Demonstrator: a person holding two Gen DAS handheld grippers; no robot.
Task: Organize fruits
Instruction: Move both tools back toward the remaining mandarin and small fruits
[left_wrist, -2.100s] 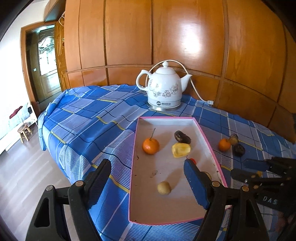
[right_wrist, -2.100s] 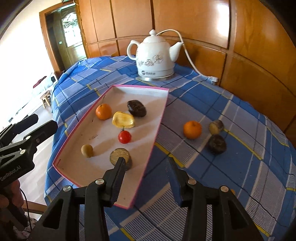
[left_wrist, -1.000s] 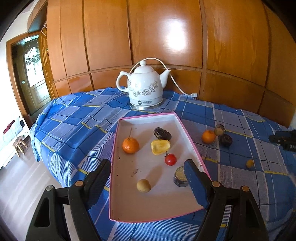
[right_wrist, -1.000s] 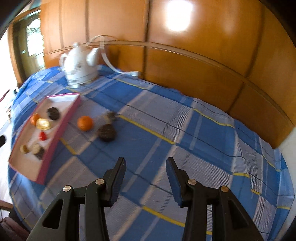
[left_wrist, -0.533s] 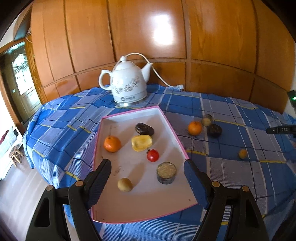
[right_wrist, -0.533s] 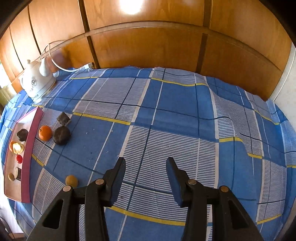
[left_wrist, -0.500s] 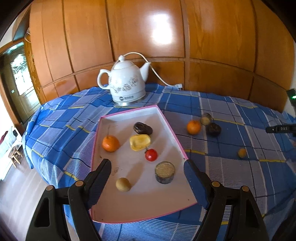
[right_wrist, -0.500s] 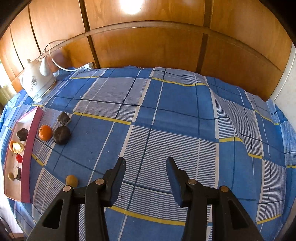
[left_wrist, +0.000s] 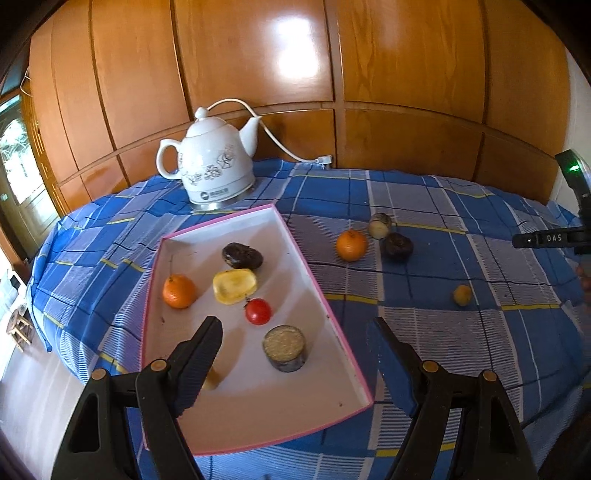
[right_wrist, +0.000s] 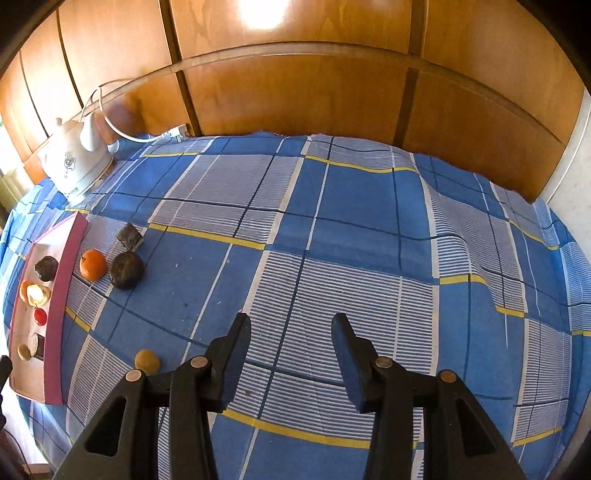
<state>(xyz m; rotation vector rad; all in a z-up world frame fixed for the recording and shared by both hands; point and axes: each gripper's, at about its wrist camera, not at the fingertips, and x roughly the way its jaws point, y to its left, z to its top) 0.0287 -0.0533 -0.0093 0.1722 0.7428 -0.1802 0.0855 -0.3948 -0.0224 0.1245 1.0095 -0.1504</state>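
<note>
A pink-rimmed tray (left_wrist: 317, 291) lies on the blue plaid cloth, holding an orange (left_wrist: 179, 291), a dark fruit (left_wrist: 242, 255), a yellow fruit (left_wrist: 234, 286), a cherry tomato (left_wrist: 258, 311), a cut round fruit (left_wrist: 284, 348) and a small tan fruit half hidden by my finger. My left gripper (left_wrist: 295, 354) hangs open above the tray's near end, empty. Loose on the cloth lie an orange (right_wrist: 93, 264), a dark round fruit (right_wrist: 126, 270), a cut piece (right_wrist: 129, 236) and a small yellow fruit (right_wrist: 147, 360). My right gripper (right_wrist: 291, 350) is open and empty over bare cloth, right of the yellow fruit.
A white kettle (left_wrist: 212, 173) with a cord stands behind the tray near the wood-panelled wall (left_wrist: 332, 55). The cloth drops off at the table's left edge (left_wrist: 55, 332) towards the floor. The right gripper's body (left_wrist: 554, 238) shows at the left wrist view's right edge.
The left wrist view has slid right and slightly closer to the tray's near end. The right gripper swung from the tray side to the bare cloth, then held still. Neither gripper's jaw gap changed.
</note>
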